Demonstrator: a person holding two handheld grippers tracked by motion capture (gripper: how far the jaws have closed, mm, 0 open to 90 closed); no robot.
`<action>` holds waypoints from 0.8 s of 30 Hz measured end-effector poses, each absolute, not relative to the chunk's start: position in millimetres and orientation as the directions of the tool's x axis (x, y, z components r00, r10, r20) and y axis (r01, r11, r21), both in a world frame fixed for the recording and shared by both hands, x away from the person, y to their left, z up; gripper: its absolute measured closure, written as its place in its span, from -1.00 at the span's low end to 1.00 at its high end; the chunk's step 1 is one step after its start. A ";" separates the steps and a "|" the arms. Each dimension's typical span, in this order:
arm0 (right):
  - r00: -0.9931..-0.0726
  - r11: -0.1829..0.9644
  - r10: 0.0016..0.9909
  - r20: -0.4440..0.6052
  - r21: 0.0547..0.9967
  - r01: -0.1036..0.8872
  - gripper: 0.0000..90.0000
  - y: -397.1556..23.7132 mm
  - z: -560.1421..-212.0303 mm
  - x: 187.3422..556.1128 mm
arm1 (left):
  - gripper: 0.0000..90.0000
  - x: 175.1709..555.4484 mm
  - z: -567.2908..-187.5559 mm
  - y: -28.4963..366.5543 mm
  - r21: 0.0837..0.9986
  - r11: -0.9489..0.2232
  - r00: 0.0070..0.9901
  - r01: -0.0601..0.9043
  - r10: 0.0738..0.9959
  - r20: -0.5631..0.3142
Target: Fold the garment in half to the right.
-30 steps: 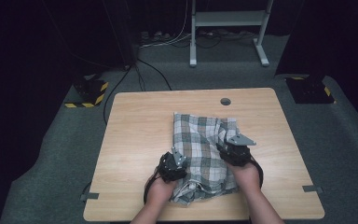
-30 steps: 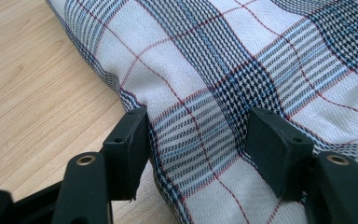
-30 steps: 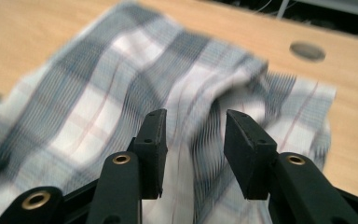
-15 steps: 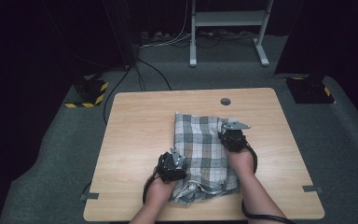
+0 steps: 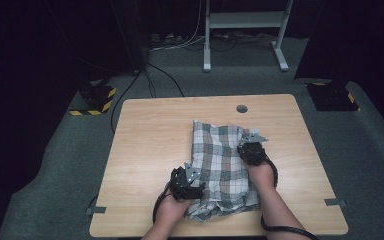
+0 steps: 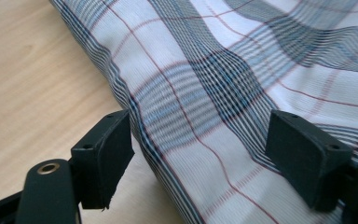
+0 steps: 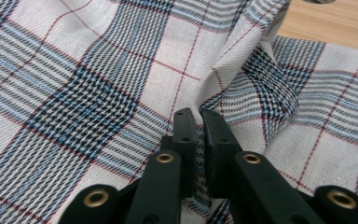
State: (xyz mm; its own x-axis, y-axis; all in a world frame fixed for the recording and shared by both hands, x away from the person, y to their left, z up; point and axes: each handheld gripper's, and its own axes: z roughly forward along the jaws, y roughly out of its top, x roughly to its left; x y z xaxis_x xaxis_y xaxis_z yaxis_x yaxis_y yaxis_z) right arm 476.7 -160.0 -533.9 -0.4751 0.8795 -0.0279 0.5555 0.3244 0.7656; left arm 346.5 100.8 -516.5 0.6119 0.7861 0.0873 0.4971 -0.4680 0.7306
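A plaid cloth (image 5: 220, 160) in white, blue and red lies rumpled on the wooden table (image 5: 155, 140). My left gripper (image 5: 194, 176) is at the cloth's near left edge. In the left gripper view its jaws (image 6: 205, 149) stand wide and have just been opening; the cloth's folded edge (image 6: 214, 70) lies between them and the pads do not press it. My right gripper (image 5: 248, 144) rests on the cloth's right side. In the right gripper view its jaws (image 7: 198, 119) are shut, pinching a raised fold of the cloth (image 7: 98, 70).
A round cable hole (image 5: 241, 108) sits near the table's far edge. The table's left half and right margin are bare wood. On the floor behind stand a white frame's legs (image 5: 207, 60), cables, and two yellow-and-black striped blocks (image 5: 97, 97).
My right gripper moved away from me along the cloth's right side and closed. The left gripper stayed in place while its jaws spread.
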 end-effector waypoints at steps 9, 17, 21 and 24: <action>-0.455 0.303 0.889 -0.042 0.799 0.519 0.30 -171.9 -512.1 463.6 | -0.56 338.2 -529.5 95.6 0.714 -0.474 0.618 0.516 0.783 0.073; -0.462 0.256 0.887 -0.030 0.863 0.435 0.11 -184.7 -488.7 442.6 | -0.59 338.2 -525.3 98.9 0.730 -0.450 0.626 0.514 0.779 0.039; -0.495 0.264 0.869 -0.015 0.860 0.437 0.18 -164.8 -487.5 458.9 | -0.67 335.9 -516.3 107.7 0.764 -0.406 0.647 0.501 0.762 -0.019; -0.514 0.281 0.858 -0.009 0.846 0.454 0.14 -146.9 -495.7 477.1 | -0.72 335.2 -510.4 116.4 0.784 -0.377 0.653 0.494 0.756 -0.047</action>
